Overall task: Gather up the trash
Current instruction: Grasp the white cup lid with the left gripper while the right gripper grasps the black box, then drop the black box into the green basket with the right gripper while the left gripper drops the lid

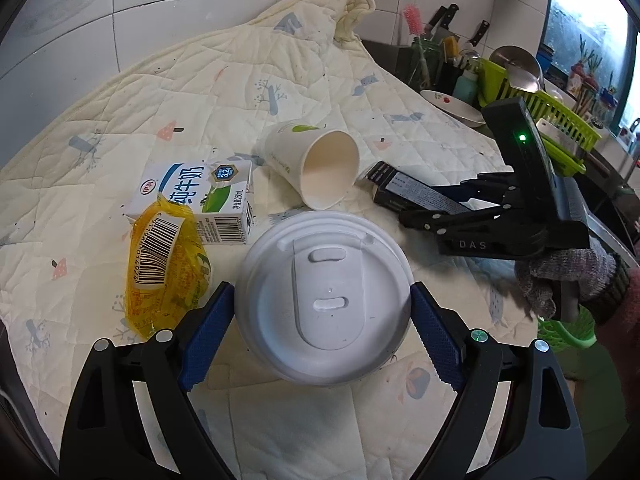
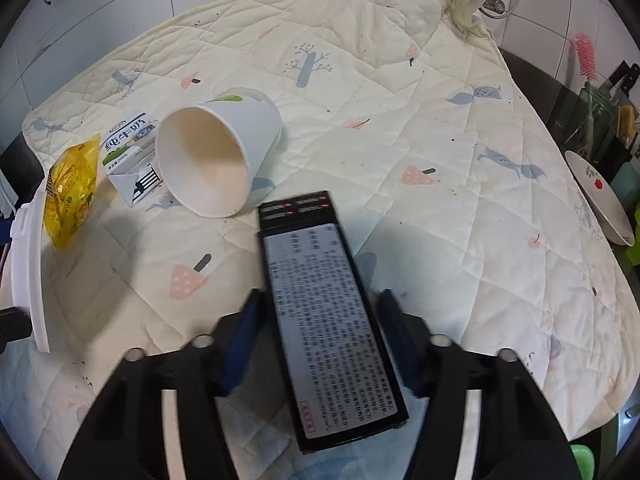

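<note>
Surface: quilted cream mat point(image 2: 400, 128) lay over the counter.
Count: one paper cup point(image 1: 316, 168) tipped; one milk carton point(image 1: 200, 196), "3.2"; one yellow wrapper point(image 1: 164, 268).
Left gripper point(image 1: 322, 304): wide, clamped the white lid point(image 1: 324, 304).
Right gripper point(image 2: 320, 340): jaws straddled the black box point(image 2: 328, 320); contact unclear.

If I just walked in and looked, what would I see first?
Probably the big white plastic lid, held between the blue pads of the left gripper right in front. Next, the long black box covered in small print, lying between the fingers of the right gripper on the quilted cloth. Behind them a white paper cup lies tipped on its side, beside a milk carton and a yellow wrapper.
</note>
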